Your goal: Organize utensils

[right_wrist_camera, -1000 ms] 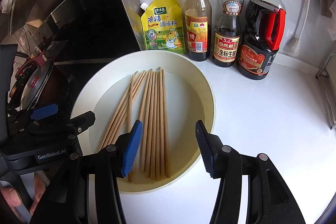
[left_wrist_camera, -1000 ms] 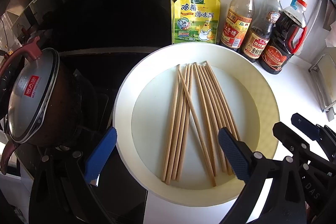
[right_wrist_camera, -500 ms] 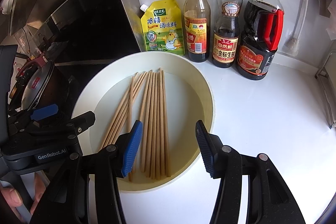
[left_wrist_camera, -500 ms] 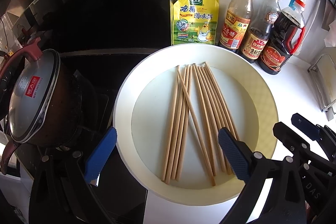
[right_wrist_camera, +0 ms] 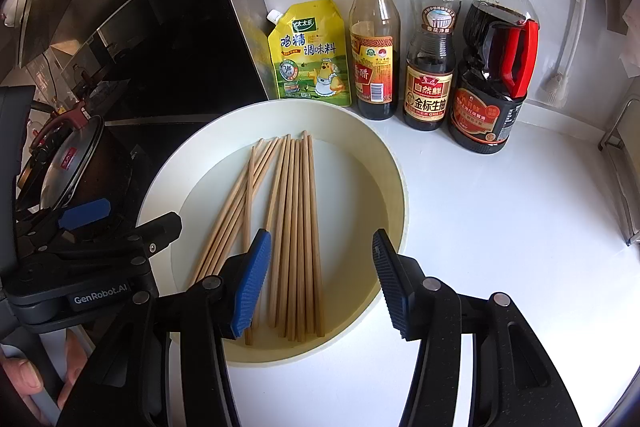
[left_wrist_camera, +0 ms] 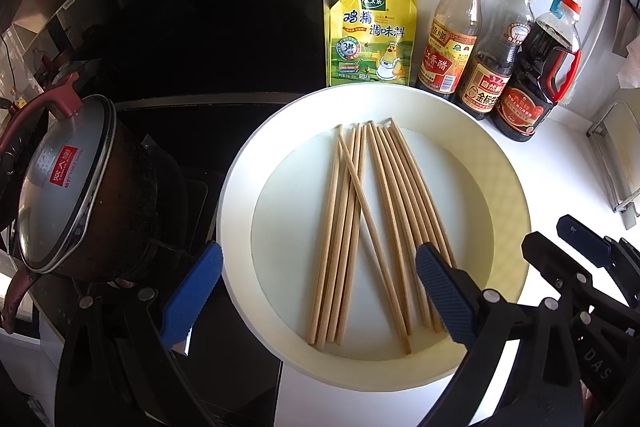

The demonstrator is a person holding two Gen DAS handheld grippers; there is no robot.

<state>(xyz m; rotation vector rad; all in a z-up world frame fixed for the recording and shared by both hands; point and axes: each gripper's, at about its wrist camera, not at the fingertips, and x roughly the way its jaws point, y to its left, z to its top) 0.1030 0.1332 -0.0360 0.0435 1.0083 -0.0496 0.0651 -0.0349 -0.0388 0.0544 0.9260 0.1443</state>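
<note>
Behind plate (right_wrist_camera: 394, 163), pouch (right_wrist_camera: 310, 53) reading 鸡精调味料

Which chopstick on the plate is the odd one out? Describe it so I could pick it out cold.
On the white counter before the condiment bottles sits a round cream plate of wooden chopsticks. One chopstick lies diagonally across the left bunch; the others run roughly parallel.

Near ends of chopsticks (right_wrist_camera: 294, 239) hidden behind right gripper (right_wrist_camera: 316, 283) fingers; lidded pot (left_wrist_camera: 76, 183) left of plate (left_wrist_camera: 240, 227) cut by frame edge; hand (right_wrist_camera: 24, 383) beside plate only partly visible.
</note>
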